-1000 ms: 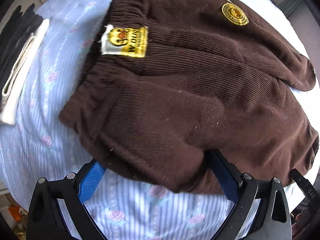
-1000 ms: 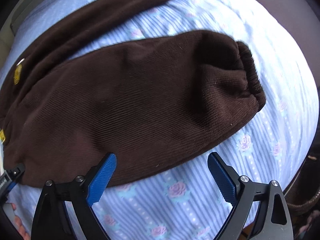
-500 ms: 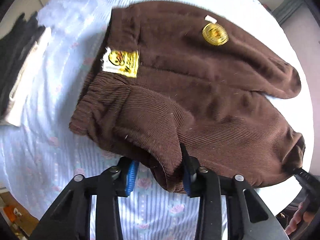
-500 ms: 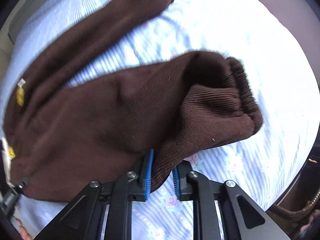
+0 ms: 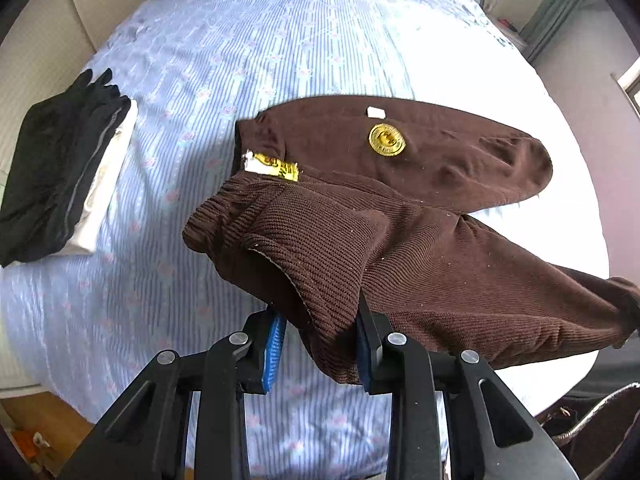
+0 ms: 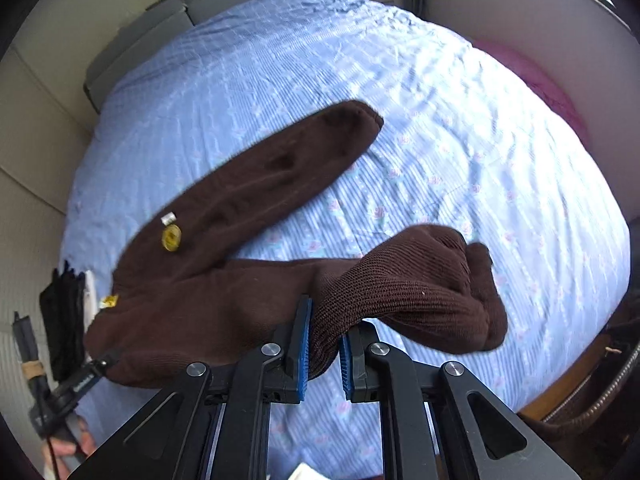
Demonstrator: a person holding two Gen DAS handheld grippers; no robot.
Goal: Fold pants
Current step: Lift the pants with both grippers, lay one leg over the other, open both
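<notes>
Pants (image 5: 420, 240) hang pinched between both grippers' fingers (image 5: 274, 340) above bed (image 5: 280, 40).

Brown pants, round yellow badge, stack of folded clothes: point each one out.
brown pants (image 5: 460, 280), left wrist view, on the lifted near leg.
round yellow badge (image 5: 387, 140), left wrist view, on its centre.
stack of folded clothes (image 5: 52, 176), left wrist view, on the black top garment.

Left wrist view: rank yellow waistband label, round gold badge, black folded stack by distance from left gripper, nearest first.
From the left gripper, shut on the brown pants:
1. Yellow waistband label, just ahead.
2. Round gold badge, ahead right.
3. Black folded stack, far left.
</notes>
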